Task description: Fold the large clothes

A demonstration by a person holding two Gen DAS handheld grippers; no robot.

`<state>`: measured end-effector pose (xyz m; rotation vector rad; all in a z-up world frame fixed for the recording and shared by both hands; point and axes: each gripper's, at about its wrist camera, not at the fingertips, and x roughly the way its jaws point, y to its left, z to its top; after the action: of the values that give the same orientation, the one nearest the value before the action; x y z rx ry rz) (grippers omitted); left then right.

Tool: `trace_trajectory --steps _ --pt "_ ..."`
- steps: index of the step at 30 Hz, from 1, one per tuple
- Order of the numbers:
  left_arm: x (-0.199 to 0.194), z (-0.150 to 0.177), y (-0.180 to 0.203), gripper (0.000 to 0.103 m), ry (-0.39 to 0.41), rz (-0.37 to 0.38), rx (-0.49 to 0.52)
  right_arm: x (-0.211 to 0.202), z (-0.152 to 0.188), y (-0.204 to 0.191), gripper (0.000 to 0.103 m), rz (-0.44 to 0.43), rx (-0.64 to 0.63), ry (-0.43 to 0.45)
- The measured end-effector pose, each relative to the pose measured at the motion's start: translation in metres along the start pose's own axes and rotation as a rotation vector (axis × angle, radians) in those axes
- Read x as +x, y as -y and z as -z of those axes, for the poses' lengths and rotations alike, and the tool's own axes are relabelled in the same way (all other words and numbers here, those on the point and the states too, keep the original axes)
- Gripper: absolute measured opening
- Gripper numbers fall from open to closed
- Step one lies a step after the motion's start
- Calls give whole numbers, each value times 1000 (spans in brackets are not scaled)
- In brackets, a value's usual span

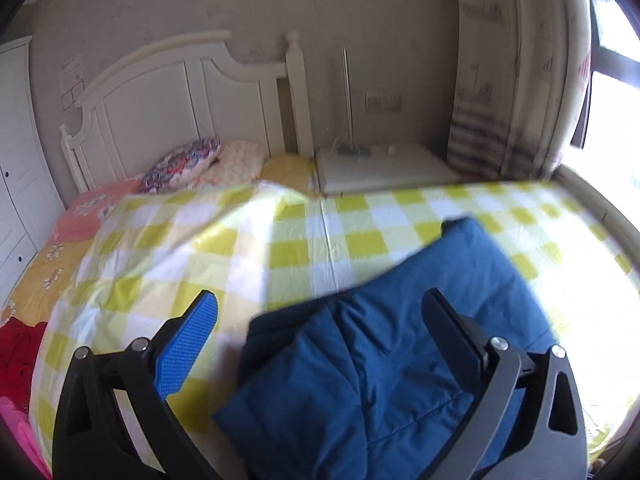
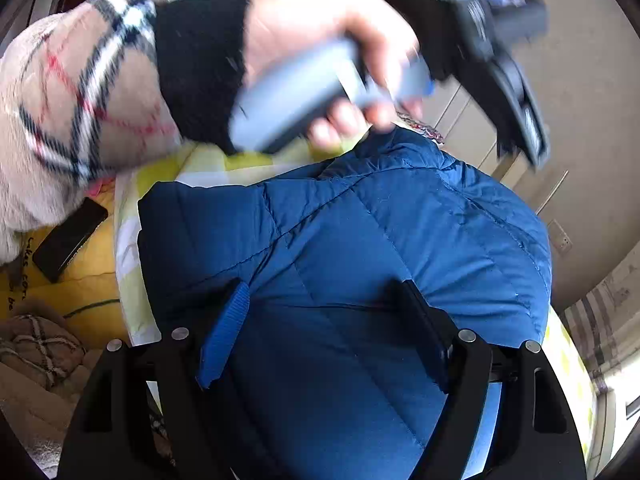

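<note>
A blue quilted padded jacket lies folded on a yellow-and-white checked bedcover. My left gripper is open above the jacket's near left edge, nothing between its fingers. In the right wrist view the jacket fills the middle. My right gripper is open just above it, empty. The left gripper also shows in the right wrist view, held by a hand over the jacket's far edge, blurred.
A white headboard, pillows and a white bedside table stand behind the bed. A curtain and window are at the right. Red cloth lies at the left. A black phone lies on yellow bedding.
</note>
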<state>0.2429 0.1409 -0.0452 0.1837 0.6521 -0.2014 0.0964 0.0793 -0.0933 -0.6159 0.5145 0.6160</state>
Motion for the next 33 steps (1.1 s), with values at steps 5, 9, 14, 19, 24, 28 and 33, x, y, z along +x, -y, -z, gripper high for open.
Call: trace_trajectory --steps 5,9,14,19,24,28,33 --pt "38 32 -6 101 -76 -55 -75 -4 3 0 71 -70 -1 35" --pt "42 42 -26 101 -90 -19 -155 -26 2 49 66 -23 94 103" --pt "42 45 -30 101 -85 -20 -169 -25 1 167 66 68 392 187" --pt "40 46 -31 101 -76 -38 -182 20 -15 258 58 135 572 162" --pt "41 46 -34 101 -80 -63 -194 118 -12 278 46 91 590 7" --pt "43 49 -42 101 -92 -78 -231 171 1 276 47 -74 600 -95" --pt "43 49 -43 101 -90 -99 -227 160 -21 281 46 -49 511 -152"
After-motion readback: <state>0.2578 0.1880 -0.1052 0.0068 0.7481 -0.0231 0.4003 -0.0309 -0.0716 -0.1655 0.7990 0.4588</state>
